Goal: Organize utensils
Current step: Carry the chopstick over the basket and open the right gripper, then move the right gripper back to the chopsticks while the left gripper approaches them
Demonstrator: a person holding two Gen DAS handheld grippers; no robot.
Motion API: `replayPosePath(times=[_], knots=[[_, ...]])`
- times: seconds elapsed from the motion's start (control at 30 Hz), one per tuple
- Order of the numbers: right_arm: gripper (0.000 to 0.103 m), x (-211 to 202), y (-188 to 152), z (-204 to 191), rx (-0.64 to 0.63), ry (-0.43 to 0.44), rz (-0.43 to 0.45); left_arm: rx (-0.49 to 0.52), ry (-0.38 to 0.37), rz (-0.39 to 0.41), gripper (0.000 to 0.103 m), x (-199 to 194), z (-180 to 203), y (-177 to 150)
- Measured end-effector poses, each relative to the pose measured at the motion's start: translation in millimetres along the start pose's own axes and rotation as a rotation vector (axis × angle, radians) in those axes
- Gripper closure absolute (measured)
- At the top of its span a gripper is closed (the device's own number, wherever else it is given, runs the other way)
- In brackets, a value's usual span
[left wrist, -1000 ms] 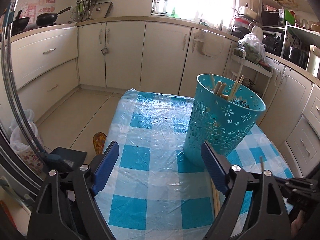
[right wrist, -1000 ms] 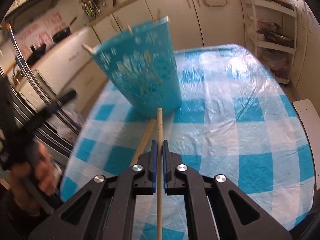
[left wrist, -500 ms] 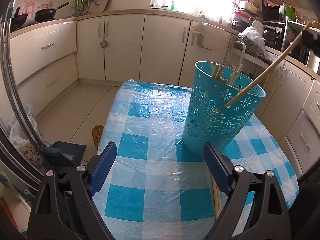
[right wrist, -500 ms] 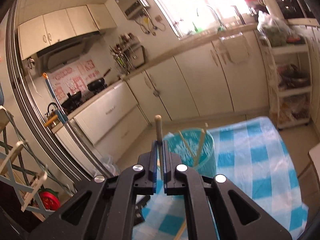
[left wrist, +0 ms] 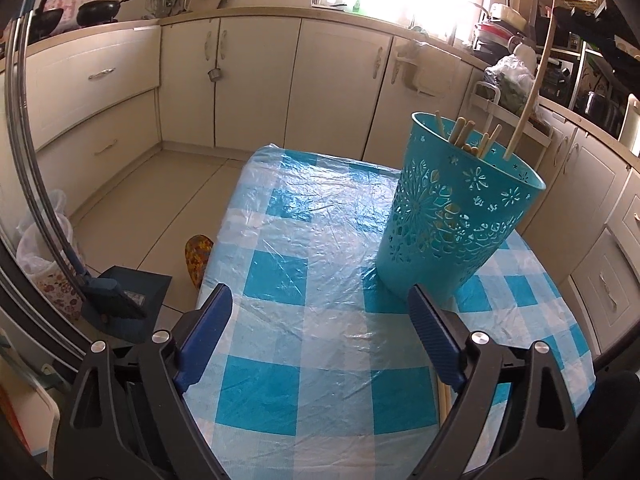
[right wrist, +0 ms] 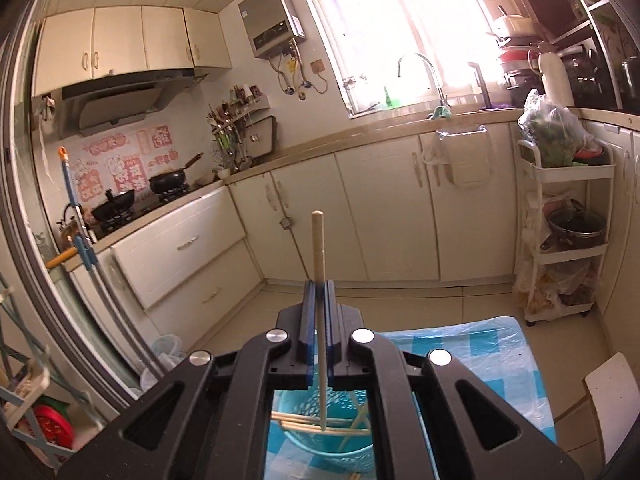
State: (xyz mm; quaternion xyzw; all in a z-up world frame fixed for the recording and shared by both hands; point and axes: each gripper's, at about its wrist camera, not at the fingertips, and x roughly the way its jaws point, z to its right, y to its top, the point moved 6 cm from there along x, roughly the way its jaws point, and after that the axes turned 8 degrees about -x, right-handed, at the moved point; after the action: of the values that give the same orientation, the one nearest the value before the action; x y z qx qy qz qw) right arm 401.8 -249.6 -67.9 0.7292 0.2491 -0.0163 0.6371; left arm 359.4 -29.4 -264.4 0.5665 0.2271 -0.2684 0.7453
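**Chopstick poised over basket**

While clamped between the right gripper (right wrist: 319, 292) pads, chopstick (right wrist: 319, 344) hangs upright, lower tip inside the teal basket (left wrist: 452, 216) among other chopsticks (left wrist: 464, 132). Left gripper (left wrist: 320, 332) gaping wide over checked tablecloth (left wrist: 304, 240), holding nothing, basket at two o'clock.

A kitchen with cream cabinets (right wrist: 384, 216) along two walls, a bright window (right wrist: 400, 28) above the sink tap (right wrist: 420, 68), beige floor tiles (left wrist: 132, 216), and a white shelf trolley (right wrist: 564, 236).
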Motion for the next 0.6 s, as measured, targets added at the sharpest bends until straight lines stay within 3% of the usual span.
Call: replayPosePath(times=[0.27,0.43,0.47,0.53,0.6], knots=[[0.098,43,-49,13,0.005,-0.044,-0.144,0.002,0.002,-0.014,0.017,2,-2,-5],[0.096,50,-67,16,0.022,-0.043,-0.197,0.002,0.005,-0.028,0.017,4,-2,-9],[0.094,47,-68,16,0.026,-0.045,-0.195,0.002,0.005,-0.029,0.017,4,-1,-10],[0.077,33,-69,16,0.03,-0.051,-0.168,0.002,0.004,-0.032,0.016,4,-2,-10],[0.071,18,-75,12,0.031,-0.054,-0.148,0.0,0.006,-0.034,0.016,5,-2,-11]])
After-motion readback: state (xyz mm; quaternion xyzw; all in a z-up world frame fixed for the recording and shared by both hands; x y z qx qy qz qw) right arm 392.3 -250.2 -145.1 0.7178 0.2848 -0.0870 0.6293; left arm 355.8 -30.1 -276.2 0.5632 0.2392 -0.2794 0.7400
